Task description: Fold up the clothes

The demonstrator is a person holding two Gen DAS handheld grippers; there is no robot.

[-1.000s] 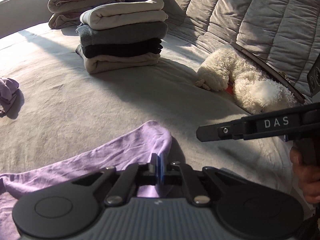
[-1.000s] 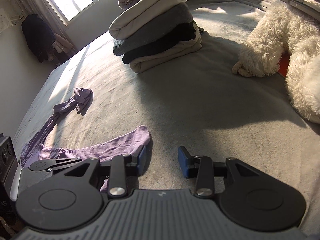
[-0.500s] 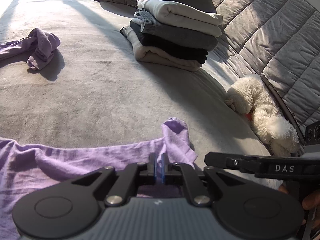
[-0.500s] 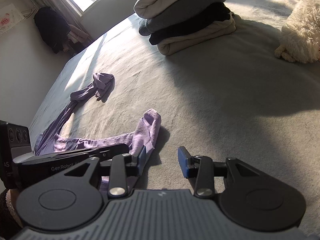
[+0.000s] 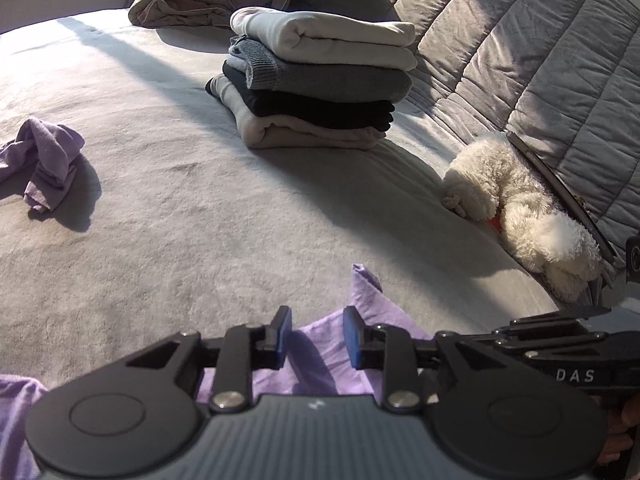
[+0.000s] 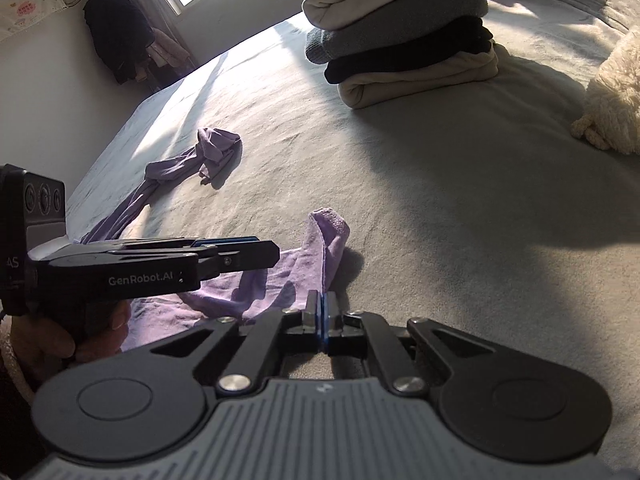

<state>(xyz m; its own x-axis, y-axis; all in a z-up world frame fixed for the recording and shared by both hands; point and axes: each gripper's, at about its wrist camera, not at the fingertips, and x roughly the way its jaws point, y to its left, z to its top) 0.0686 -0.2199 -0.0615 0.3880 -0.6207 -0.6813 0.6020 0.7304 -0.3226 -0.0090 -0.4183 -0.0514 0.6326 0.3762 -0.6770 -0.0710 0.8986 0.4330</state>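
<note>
1. Your left tongs point(image 5: 314, 336) are opening: the blue pads point(image 5: 283, 334) stand apart with a narrow gap, and the purple garment point(image 5: 360, 312) lies under and between them, with neither pad pressing on it.
2. Your right tongs point(image 6: 322, 316) are closed, the two blue pads meeting face to face. They sit at the near edge of the purple garment point(image 6: 280, 280); whether a thin fold of cloth is caught between them cannot be told from either view.
3. The garment's sleeve end point(image 6: 328, 224) stands up in a small peak just ahead of the right tongs and just right of the left tongs' tips.
4. The other sleeve point(image 5: 52, 160) lies bunched on the bed point(image 5: 200, 220), well ahead and to the left of both tongs.
5. The two tongs are close together. From the right wrist view, the left tongs cross the frame from the left, held by your hand point(image 6: 60, 340); from the left wrist view, the right tongs show at the right edge.
6. A stack of folded clothes point(image 5: 320, 80) sits well ahead of both tongs.
7. A white fluffy toy point(image 5: 520, 208) lies ahead and to the right, against the grey quilted cover point(image 5: 540, 60).
</note>
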